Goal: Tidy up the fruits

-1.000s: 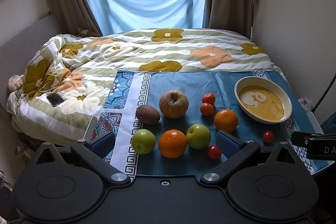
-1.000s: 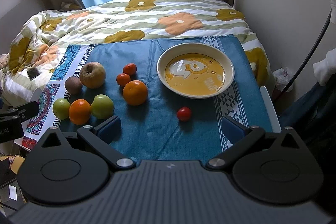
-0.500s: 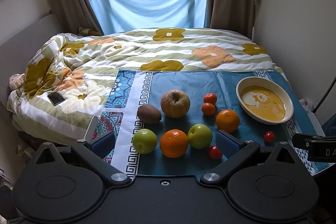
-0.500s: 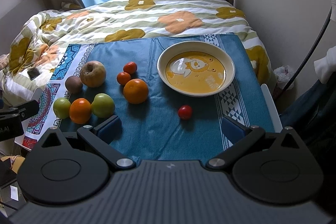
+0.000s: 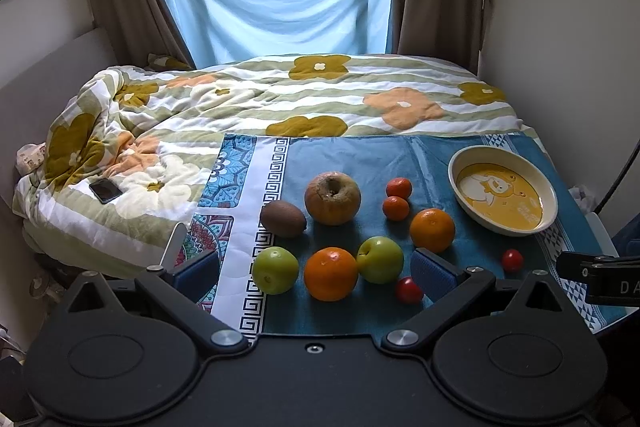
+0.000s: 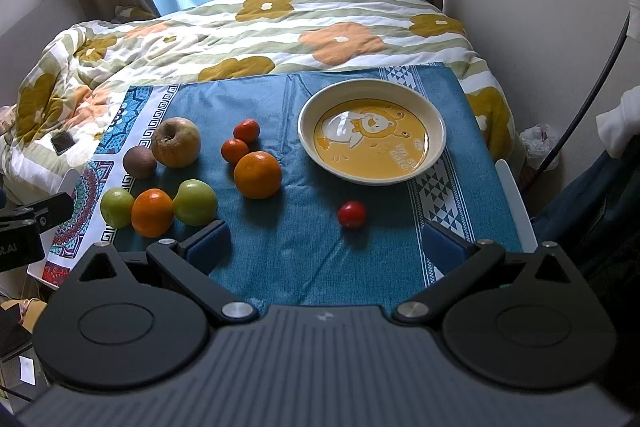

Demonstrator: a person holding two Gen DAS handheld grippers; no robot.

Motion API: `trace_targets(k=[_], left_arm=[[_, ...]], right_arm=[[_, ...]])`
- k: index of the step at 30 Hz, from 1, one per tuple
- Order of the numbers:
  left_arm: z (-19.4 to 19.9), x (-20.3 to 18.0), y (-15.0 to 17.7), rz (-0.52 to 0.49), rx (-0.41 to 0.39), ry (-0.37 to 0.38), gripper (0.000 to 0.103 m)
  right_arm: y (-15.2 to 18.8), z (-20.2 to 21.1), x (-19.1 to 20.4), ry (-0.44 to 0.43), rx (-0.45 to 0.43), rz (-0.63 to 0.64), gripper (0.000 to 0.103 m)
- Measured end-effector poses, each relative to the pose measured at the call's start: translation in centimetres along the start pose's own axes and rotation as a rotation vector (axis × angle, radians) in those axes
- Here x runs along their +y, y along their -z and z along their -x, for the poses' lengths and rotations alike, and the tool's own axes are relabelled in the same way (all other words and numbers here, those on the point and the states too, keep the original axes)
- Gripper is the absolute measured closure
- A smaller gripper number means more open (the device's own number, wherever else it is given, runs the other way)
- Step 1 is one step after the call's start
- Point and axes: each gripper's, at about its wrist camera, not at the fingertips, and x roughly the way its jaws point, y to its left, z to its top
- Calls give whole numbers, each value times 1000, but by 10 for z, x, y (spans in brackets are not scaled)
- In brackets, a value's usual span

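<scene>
A dark smartphone (image 5: pixel 105 190) lies on the floral quilt (image 5: pixel 248 99) at nine o'clock; pale blue cloth (image 5: pixel 276 7) hangs at twelve.

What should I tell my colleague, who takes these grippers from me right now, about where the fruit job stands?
Left gripper: open, holding nothing, low over the near fruit row.
Right gripper: open, holding nothing, facing a cherry tomato.
The bowl holds no fruit.
All fruit lies loose on the blue cloth: big apple, kiwi, two green apples, two oranges, two small tangerines, two cherry tomatoes.
Done: nothing moved yet.
Left: everything, probably into the bowl.
</scene>
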Motion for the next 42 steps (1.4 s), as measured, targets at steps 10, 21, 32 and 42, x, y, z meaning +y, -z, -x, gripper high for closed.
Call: trace_targets(k=[10,21,32,42], left_arm=[[0,0,0,-1,0,1,0],[0,-1,0,-3,-1,0,0],[1,-3,1,-11,-6,2,0],[-1,-10,-3,3,6,-14,0]], right_arm=[[0,1,0,0,-1,-1,0],[-1,2,-1,-1,-3,-4,0],[-1,6,-1,-4,-9,-14,0],[-5,8,-12,-18,-22,-4,0]])
